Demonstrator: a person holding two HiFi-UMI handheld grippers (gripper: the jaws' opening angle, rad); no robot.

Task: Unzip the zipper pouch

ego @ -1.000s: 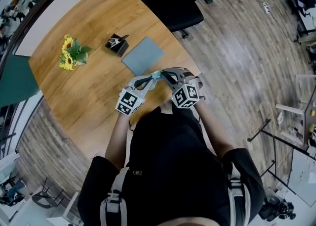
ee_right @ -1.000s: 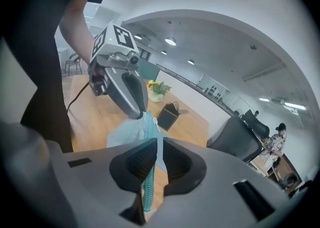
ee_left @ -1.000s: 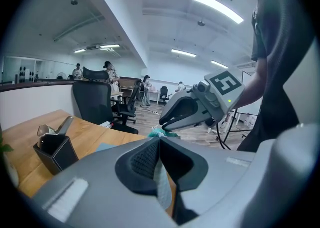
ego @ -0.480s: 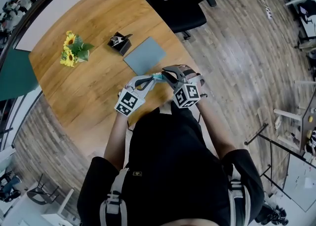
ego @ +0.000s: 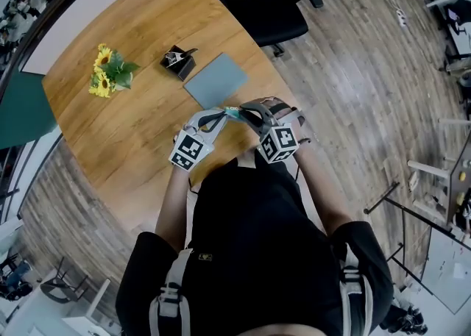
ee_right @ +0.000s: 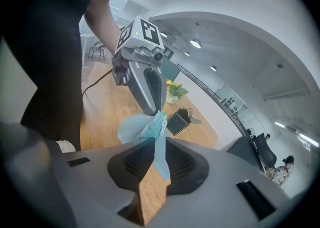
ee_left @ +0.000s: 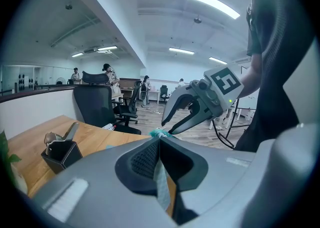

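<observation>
A small teal zipper pouch (ego: 232, 112) hangs in the air over the wooden table's (ego: 132, 129) near edge, stretched between my two grippers. My left gripper (ego: 223, 114) is shut on one end of it; in the left gripper view a thin strip of pale fabric (ee_left: 160, 177) runs between the closed pads. From the other side, my right gripper (ego: 246, 113) is shut on the pouch too, with the fabric (ee_right: 158, 158) pinched between its pads. In the right gripper view the pouch (ee_right: 138, 125) bunches below the left gripper's tips, a small white zipper pull (ee_right: 163, 124) beside it.
On the table lie a grey flat pad (ego: 214, 81), a black desk holder (ego: 176, 63) and a bunch of yellow flowers (ego: 107, 75). A black office chair (ego: 259, 5) stands beyond the far edge. Wood floor lies to the right.
The right gripper has rolled a little about its own axis. Both grippers keep their hold on the pouch in much the same place.
</observation>
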